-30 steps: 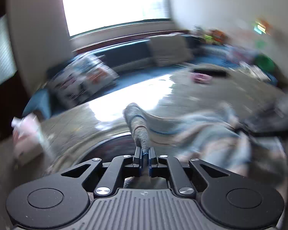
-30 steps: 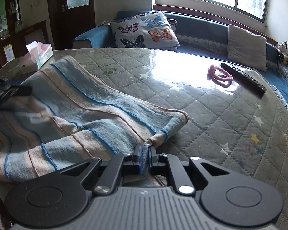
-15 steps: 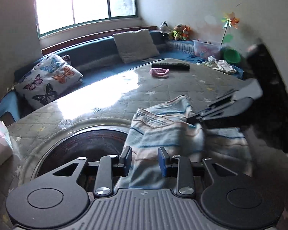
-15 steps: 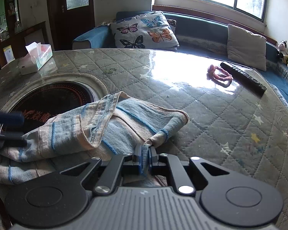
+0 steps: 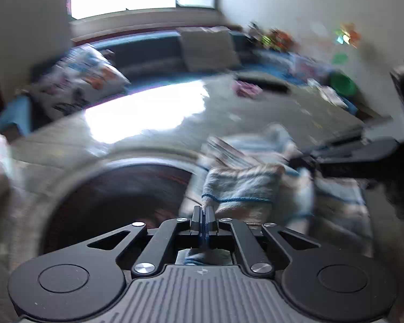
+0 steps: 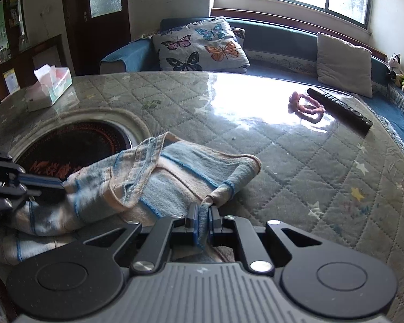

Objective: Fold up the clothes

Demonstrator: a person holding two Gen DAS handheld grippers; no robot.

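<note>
A blue and beige striped garment [image 6: 175, 177] lies bunched and partly folded on the quilted round table [image 6: 296, 167]. My right gripper [image 6: 202, 216] is shut on a corner of it near the table's front edge. My left gripper [image 5: 202, 215] is shut on another edge of the same garment [image 5: 239, 188]; that view is motion-blurred. The left gripper also shows at the left edge of the right wrist view [image 6: 27, 185], touching the garment. The right gripper shows at the right of the left wrist view [image 5: 350, 150].
A dark round hotplate [image 6: 72, 148] is set into the table left of the garment. A tissue box [image 6: 49, 87] stands at the far left. A pink hair band [image 6: 307, 106] and a black remote [image 6: 339, 109] lie far right. A sofa with a butterfly cushion [image 6: 199, 44] runs behind.
My left gripper let go of the garment after folding it over, stood open half a second ago, and is now shut on a new edge. The right gripper has held still.
</note>
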